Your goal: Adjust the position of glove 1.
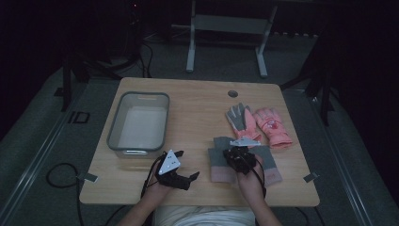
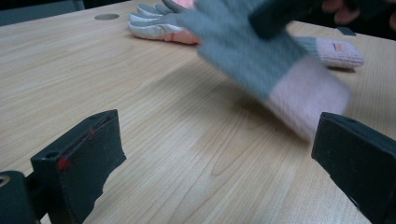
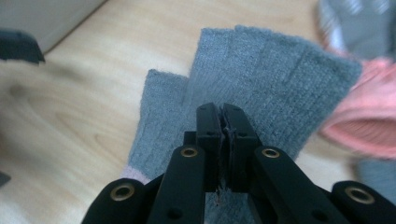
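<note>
Here the right tongs (image 3: 223, 140) are pinched tight on a grey knit glove (image 3: 261, 79) with a pale pink cuff, the knit caught as a thin fold between the two black jaws. In the high view that glove (image 1: 217, 157) is at the near right part of the tabletop (image 1: 197, 108), under the right hand, and the left gripper view shows it blurred and seemingly lifted off the wood, its cuff end hanging lowest. A second grey glove (image 1: 269, 162) lies just beside it, and a pink pair (image 1: 273, 126) rests a little further back. The left tongs (image 1: 181, 178) stand wide apart with nothing between them, hovering over bare wood near the grey plastic bin (image 1: 115, 123).

The glove looks light, soft and limp: it will likely drape and swing from whatever point is pinched, and cannot be pushed along like a stiff thing. The knit should not slip easily, but a thin pinch of one layer may stretch or slide out. A hold across the palm, as now, or on the thicker ribbed cuff seems safest; grabbing a fingertip would let the rest dangle and possibly snag the neighbouring glove. The bin looks the likely destination.
</note>
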Tool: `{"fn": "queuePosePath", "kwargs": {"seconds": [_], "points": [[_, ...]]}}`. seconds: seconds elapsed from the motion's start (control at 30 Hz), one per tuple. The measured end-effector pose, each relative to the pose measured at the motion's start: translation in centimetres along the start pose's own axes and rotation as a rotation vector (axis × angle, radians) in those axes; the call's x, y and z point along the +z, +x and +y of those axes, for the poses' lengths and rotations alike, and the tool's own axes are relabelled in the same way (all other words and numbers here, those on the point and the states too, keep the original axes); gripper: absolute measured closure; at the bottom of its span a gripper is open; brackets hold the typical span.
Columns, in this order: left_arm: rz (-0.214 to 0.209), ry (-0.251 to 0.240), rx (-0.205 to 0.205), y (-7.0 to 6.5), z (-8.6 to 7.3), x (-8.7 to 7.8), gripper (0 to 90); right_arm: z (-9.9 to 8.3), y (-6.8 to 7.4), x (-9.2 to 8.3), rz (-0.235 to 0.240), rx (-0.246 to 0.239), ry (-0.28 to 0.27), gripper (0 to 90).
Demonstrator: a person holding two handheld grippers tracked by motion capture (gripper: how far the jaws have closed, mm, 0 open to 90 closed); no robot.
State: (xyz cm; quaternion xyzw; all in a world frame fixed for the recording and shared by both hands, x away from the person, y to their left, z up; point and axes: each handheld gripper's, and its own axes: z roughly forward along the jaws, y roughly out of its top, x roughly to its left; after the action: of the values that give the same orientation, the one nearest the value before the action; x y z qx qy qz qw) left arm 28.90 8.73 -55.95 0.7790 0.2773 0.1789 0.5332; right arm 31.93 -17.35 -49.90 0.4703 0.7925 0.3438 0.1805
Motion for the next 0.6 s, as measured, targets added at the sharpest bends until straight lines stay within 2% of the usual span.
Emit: {"fn": "queuePosePath", "kwargs": {"seconds": [0.3,0.37,0.47,0.6], "points": [[0.001,0.003,0.002,0.0,0.0,0.0,1.6,-1.4,0.0,2.5,0.01,0.019,0.037,86.7],[0.001,0.002,0.0,0.0,0.0,0.0,1.6,-1.4,-0.1,3.0,0.02,0.003,0.048,86.6],[0.002,-0.002,-0.008,0.1,0.0,-0.1,1.6,-1.3,-0.1,3.6,0.036,0.017,0.061,86.5],[-0.008,-0.006,-0.01,0.2,0.0,-0.1,1.6,-1.5,-0.4,4.2,0.021,0.039,0.075,86.3]]}}
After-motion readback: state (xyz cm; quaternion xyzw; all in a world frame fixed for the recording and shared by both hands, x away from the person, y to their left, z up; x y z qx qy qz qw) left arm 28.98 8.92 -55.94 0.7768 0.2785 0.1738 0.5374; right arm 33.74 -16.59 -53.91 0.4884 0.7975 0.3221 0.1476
